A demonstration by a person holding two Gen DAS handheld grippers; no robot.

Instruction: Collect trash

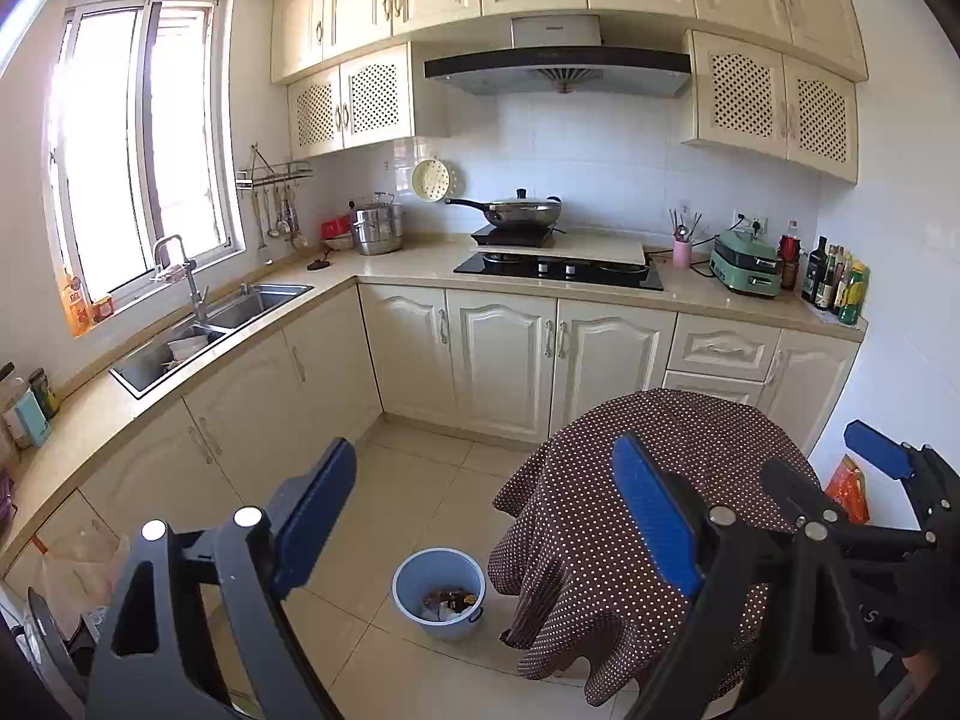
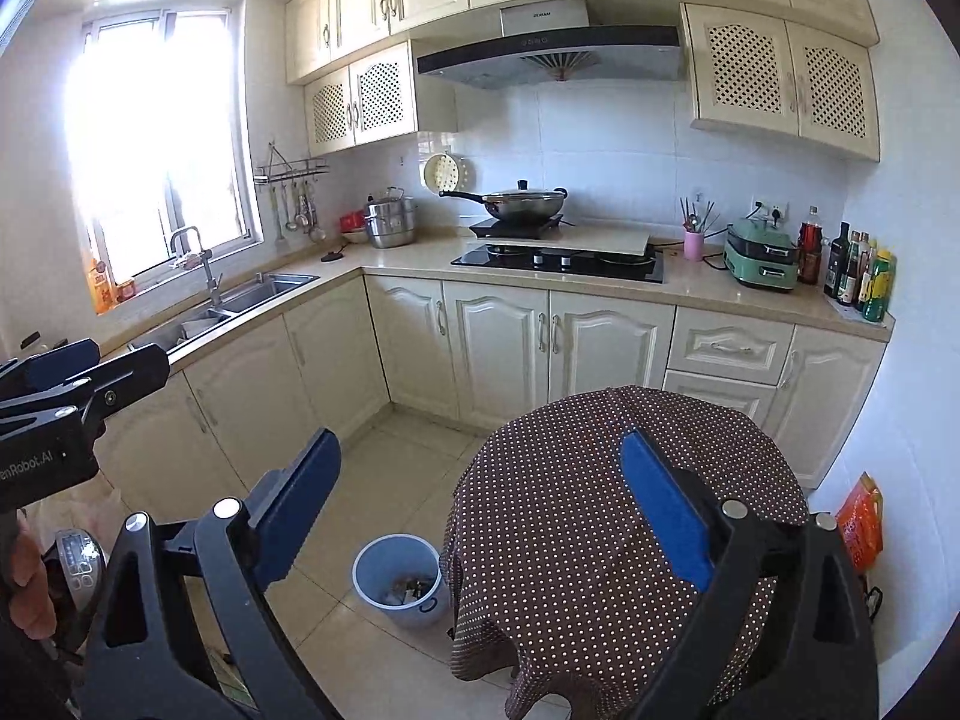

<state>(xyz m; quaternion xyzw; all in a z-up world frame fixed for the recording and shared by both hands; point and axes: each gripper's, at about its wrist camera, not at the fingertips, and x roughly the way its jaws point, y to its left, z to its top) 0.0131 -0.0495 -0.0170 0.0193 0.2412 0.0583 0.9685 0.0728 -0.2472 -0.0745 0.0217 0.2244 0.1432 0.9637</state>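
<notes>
A light blue bin (image 1: 411,570) stands on the tiled floor with scraps of trash (image 1: 449,600) in its bottom, close beside a round table under a brown polka-dot cloth (image 1: 576,480). My left gripper (image 1: 480,513) hangs open in the air above the floor, with nothing between its blue pads. In the right wrist view, my right gripper (image 2: 483,501) is open too and holds nothing. It stands over the front of the polka-dot cloth (image 2: 540,480), and the bin (image 2: 372,570) is below and to the left. Each gripper shows at the edge of the other's view: the right gripper (image 1: 834,468) and the left gripper (image 2: 108,363).
Cream cabinets and an L-shaped counter run along the left and back, with a sink (image 1: 240,312), a wok on the stove (image 1: 522,213) and bottles (image 1: 840,282). An orange bag (image 2: 861,522) leans on the right wall. A cooker (image 2: 78,558) and a plastic bag sit low on the left.
</notes>
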